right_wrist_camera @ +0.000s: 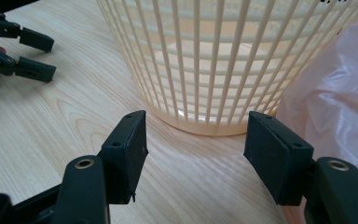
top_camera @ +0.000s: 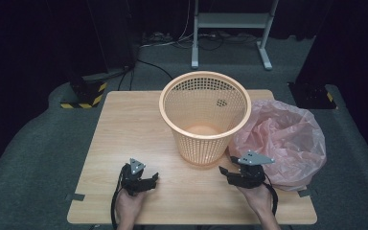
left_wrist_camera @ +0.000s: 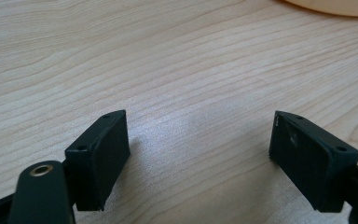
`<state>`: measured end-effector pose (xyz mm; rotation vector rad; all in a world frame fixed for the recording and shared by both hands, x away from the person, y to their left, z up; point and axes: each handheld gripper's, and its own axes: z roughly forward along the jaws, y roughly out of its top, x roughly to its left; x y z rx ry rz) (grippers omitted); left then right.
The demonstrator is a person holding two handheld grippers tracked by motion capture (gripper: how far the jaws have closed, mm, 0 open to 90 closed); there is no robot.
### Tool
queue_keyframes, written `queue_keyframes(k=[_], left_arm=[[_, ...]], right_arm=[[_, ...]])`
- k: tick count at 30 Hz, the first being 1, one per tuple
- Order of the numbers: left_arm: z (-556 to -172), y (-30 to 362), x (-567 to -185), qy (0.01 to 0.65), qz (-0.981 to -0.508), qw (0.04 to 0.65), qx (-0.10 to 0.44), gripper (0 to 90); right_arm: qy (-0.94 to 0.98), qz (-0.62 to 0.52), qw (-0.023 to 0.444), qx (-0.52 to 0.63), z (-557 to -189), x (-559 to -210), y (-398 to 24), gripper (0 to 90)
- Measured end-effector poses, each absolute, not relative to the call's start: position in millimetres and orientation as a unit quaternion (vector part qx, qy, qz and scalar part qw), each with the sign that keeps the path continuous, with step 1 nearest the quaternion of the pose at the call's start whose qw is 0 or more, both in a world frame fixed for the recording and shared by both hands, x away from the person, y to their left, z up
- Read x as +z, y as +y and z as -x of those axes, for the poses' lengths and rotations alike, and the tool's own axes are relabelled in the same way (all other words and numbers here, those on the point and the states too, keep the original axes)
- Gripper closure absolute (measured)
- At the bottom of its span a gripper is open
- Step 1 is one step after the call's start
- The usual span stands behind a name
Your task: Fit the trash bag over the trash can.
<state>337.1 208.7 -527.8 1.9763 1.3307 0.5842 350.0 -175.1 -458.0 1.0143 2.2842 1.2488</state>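
Note:
An orange slatted basket point(top_camera: 203, 115) stands upright in the middle of the wooden table point(top_camera: 124, 124). A crumpled pink plastic bag point(top_camera: 282, 141) lies against its right side. My left gripper point(top_camera: 153, 180) rests low on the table front-left of the basket; its jaws are open over bare wood point(left_wrist_camera: 198, 140). My right gripper point(top_camera: 226, 171) sits front-right of the basket, pointing at its foot. In the right gripper view its jaws are open point(right_wrist_camera: 196, 144) with nothing between them, the basket point(right_wrist_camera: 205, 70) is just ahead, the bag point(right_wrist_camera: 335, 93) is at the right, and the left gripper point(right_wrist_camera: 25, 53) is at the upper left.
The basket's base point(left_wrist_camera: 335, 4) peeks in at the top of the left gripper view. Beyond the table are grey carpet point(top_camera: 38, 143), a white metal stand point(top_camera: 230, 21) with cables, and dark curtains. Bare table lies left of the basket and between the two grippers.

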Motion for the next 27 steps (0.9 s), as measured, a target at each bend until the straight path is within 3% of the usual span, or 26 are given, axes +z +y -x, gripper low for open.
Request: queue_keyframes(k=[27], left_arm=[[-337.4, 209.1, -527.7, 0.509, -0.759, 0.339, 0.223, 20.7]], right_arm=[[0.792, -0.370, 0.189, 0.447, -357.1, -429.1, -191.6, 38.7]])
